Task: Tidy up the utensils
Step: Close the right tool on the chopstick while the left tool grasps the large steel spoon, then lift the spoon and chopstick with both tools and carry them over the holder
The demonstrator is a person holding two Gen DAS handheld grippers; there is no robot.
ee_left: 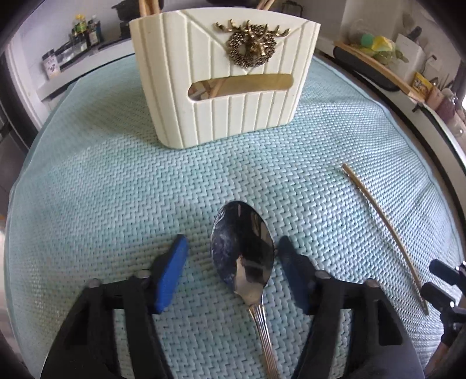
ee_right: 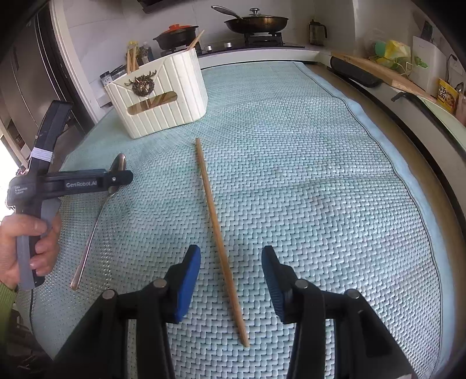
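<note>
A steel spoon [ee_left: 243,250] lies on the light blue woven mat [ee_left: 102,189], bowl pointing at the cream utensil holder [ee_left: 224,78] with a gold deer emblem. My left gripper [ee_left: 233,247] is open, its blue pads on either side of the spoon's bowl without touching it. A single wooden chopstick [ee_right: 220,239] lies on the mat. My right gripper [ee_right: 231,258] is open, its pads straddling the chopstick's near half. The holder [ee_right: 163,99] has chopsticks standing in it. The spoon [ee_right: 96,215] and the left gripper's body show at the left of the right wrist view.
The chopstick also shows in the left wrist view [ee_left: 384,230] at the right. A stove with a lidded pan [ee_right: 256,22] and a pot stands behind the mat. A wooden board [ee_right: 378,73] and packets line the right counter. Bottles [ee_left: 84,32] stand at the back left.
</note>
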